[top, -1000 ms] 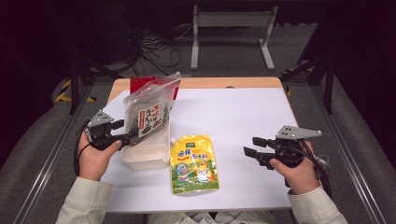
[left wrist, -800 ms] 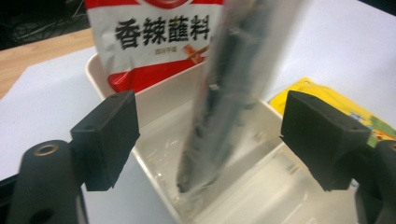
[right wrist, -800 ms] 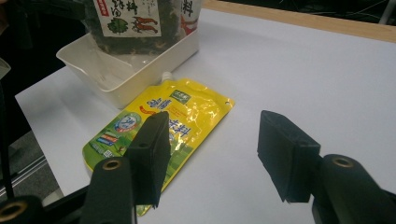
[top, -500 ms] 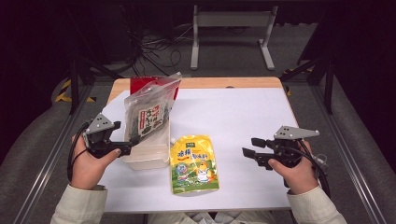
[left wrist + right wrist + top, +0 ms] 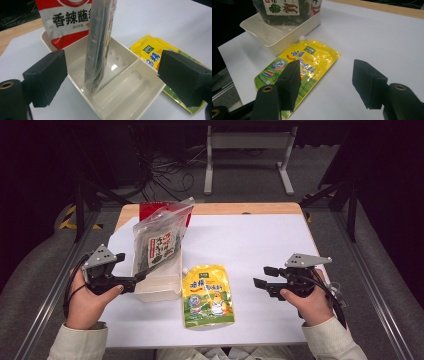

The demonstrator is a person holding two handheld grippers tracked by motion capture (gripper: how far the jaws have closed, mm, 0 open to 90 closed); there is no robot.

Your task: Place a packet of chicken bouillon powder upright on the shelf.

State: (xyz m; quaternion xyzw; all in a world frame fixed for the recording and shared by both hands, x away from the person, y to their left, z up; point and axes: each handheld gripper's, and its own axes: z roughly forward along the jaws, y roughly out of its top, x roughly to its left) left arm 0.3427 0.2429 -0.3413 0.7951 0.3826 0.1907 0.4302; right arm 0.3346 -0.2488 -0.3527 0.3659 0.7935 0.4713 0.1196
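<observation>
A white divided bin (image 5: pixel 159 287) stands on the white table cover, left of centre. A clear bag of dark seaweed (image 5: pixel 159 242) stands upright in its far compartment (image 5: pixel 75 62), and a red snack bag (image 5: pixel 67 20) leans behind it. The near compartment (image 5: pixel 125 92) holds nothing. A yellow spouted pouch (image 5: pixel 208 296) lies flat just right of the bin. My left gripper (image 5: pixel 131 270) is open at the bin's left side, with the bag's edge (image 5: pixel 98 47) between its spread jaws but untouched. My right gripper (image 5: pixel 264 276) is open over bare cover, right of the pouch (image 5: pixel 299 66).
The white cover (image 5: pixel 250 240) lies on a wooden table whose far edge (image 5: pixel 240 208) shows behind the bags. Metal rails (image 5: pixel 370 285) run along both sides. A metal stand (image 5: pixel 247 155) and cables sit on the floor beyond the table.
My left hand has drawn back from the clear bag toward the table's near left, and its gripper now sits lower beside the bin. The right gripper has hardly moved.
</observation>
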